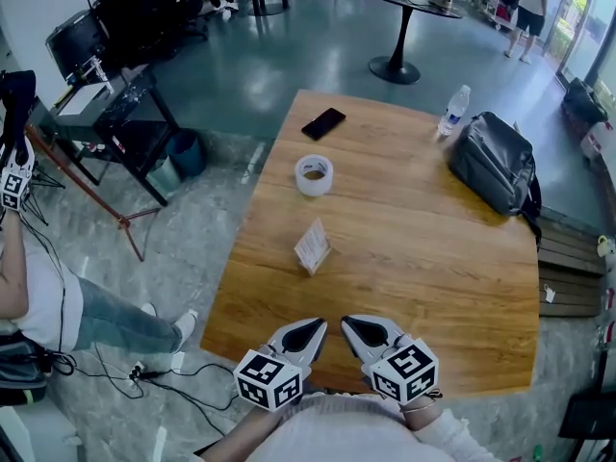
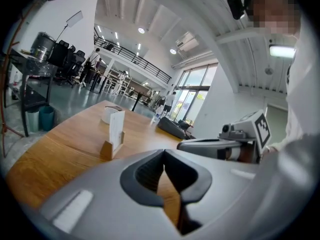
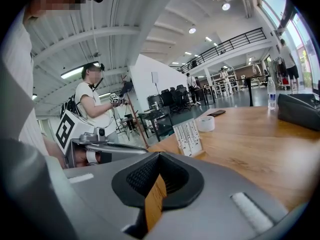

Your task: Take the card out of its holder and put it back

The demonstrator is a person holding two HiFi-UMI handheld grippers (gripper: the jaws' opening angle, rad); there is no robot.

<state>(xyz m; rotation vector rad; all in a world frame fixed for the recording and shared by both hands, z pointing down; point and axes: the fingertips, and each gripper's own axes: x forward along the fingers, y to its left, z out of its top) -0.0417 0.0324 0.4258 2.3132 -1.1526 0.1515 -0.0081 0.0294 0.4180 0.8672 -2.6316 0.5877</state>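
Broad wooden table (image 1: 452,287), viewed from above. At its near edge, left tongs (image 1: 316,325) and right tongs (image 1: 350,322) side by side, each with jaws fully closed, gripping nothing. Well ahead of both tips, slightly toward the left tongs' side, white card (image 1: 312,242) standing upright in its small wooden holder (image 2: 106,149). Fits equally a card yet to come out and one already returned. Likely trouble in any handling: light holder sliding or toppling if left unbraced; thin card bending or slipping from the pads under a skewed pinch.
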